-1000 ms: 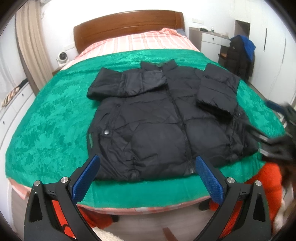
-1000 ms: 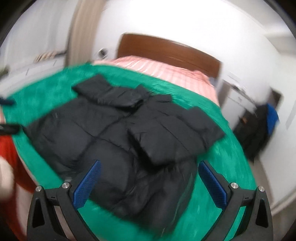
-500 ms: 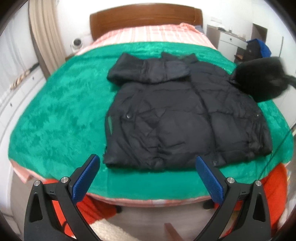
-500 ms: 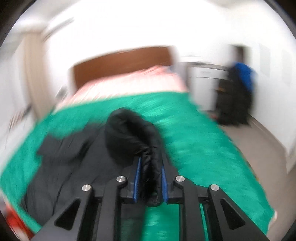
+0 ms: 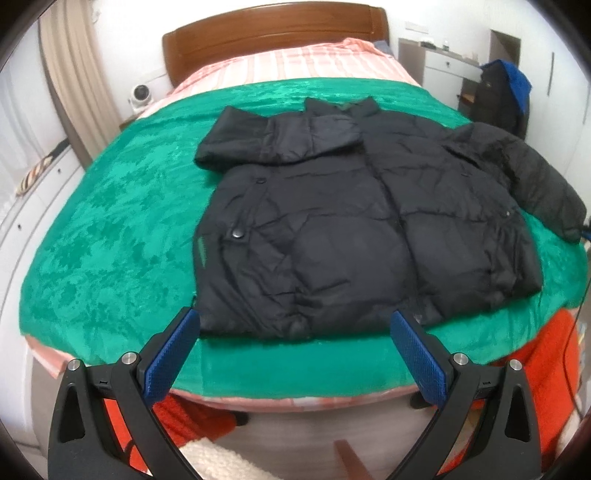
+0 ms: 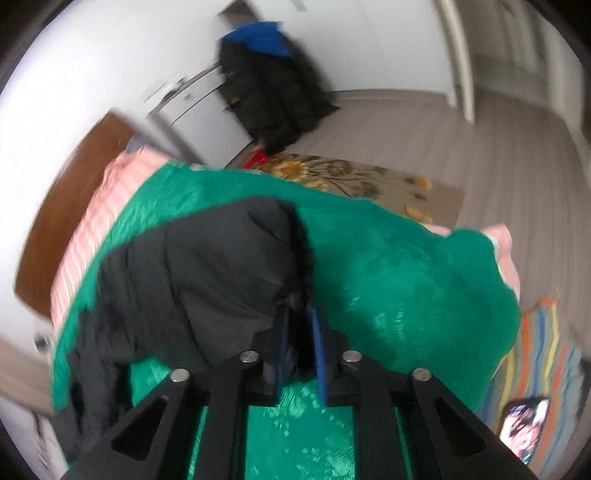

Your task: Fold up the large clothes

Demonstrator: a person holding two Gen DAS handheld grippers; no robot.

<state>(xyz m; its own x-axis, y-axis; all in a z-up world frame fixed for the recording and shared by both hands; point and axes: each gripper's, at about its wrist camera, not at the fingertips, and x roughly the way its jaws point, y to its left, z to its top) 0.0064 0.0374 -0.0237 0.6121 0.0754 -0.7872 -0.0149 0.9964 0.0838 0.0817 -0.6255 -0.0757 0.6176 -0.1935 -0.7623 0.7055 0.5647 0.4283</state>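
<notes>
A black puffer jacket [image 5: 351, 229] lies front-up on the green blanket [image 5: 110, 229] of a bed, its left sleeve folded across the chest. Its right sleeve [image 5: 543, 184] is stretched out over the bed's right side. My left gripper [image 5: 293, 345] hangs open at the bed's near edge, just short of the jacket's hem, with nothing between its blue pads. In the right wrist view my right gripper [image 6: 301, 328] is shut on the cuff of that sleeve [image 6: 221, 266], which bunches in front of the pads above the green blanket [image 6: 406, 295].
A wooden headboard [image 5: 273, 33] and striped pink sheet [image 5: 288, 62] lie behind the blanket. A dark coat with a blue hood [image 5: 502, 92] hangs on a chair by a white desk. A floral rug [image 6: 351, 173] covers the floor beside the bed. Orange clothing [image 5: 546, 376] shows below the bed edge.
My right gripper closed on the jacket's right sleeve cuff, lifted it off the chest and drew it out to the right. My left gripper stayed open at the near edge.
</notes>
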